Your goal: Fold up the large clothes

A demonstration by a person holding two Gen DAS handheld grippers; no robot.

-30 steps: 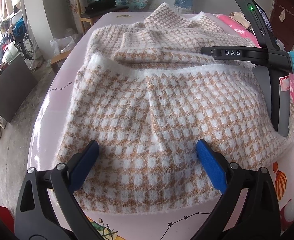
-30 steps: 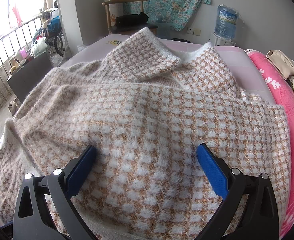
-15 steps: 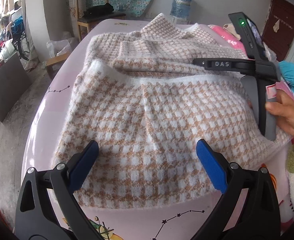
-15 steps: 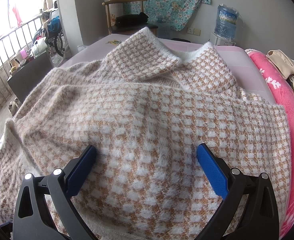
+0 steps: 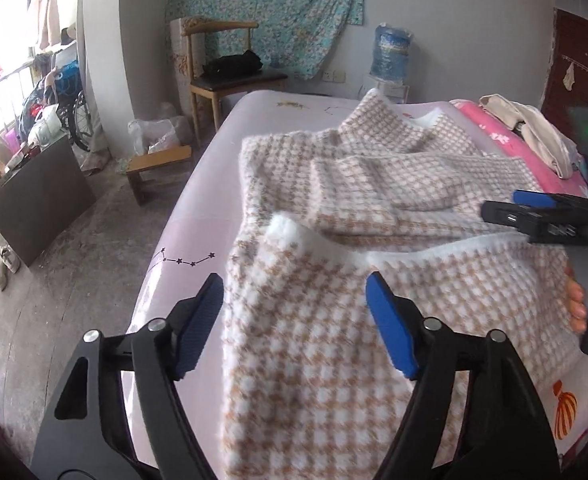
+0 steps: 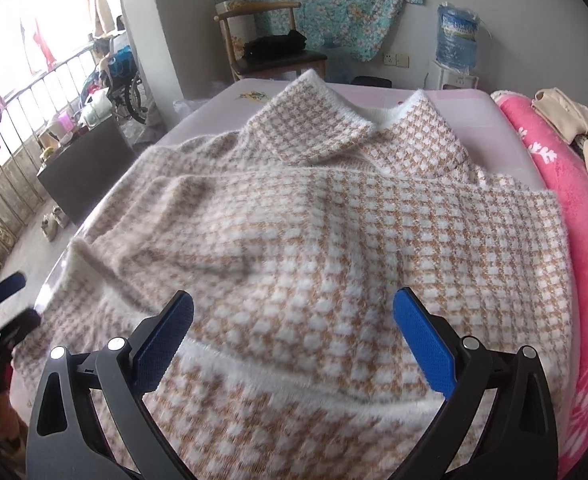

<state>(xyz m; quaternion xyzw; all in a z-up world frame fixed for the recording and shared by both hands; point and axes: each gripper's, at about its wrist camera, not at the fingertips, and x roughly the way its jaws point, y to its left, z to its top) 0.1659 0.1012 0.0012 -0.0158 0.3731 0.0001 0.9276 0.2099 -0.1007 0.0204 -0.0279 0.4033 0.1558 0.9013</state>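
Fuzzy tan-and-white check knit (image 5: 373, 208), a big sweater, lies spread on the pink-sheeted bed (image 5: 198, 200), collar toward the far end, w/ one part already folded across the chest. Vs a sec ago both views sit higher and further back: more floor and room show, and the near part of the knit now looks raised toward both cameras instead of lying flat.

Left gripper (image 5: 294, 320): jaws have just been closing, gap clearly narrower than before. Knit sits between the blue pads, but I can't confirm they press on it; left pad looks just beside the sweater's left edge, right pad on top of the fabric. Right gripper (image 6: 294, 340): jaws spread wide, same as before, straddling the white hem band (image 6: 294, 364), no pinch visible. Person's hand (image 5: 577, 300) shows on the right gripper's handle at the left view's right edge.

My read: this is the start of a bottom-up fold, but the grip isn't secured yet on either side.

Edges & room: sweater's left edge runs near the bed's left side, bare sheet strip beside it, then a drop to the floor. Right side crowded: pink blanket (image 6: 565, 200) just beside the knit, beige garment (image 6: 573, 120) on it. Far end has bare sheet past the collar, so prob enough room to carry the hem forward.
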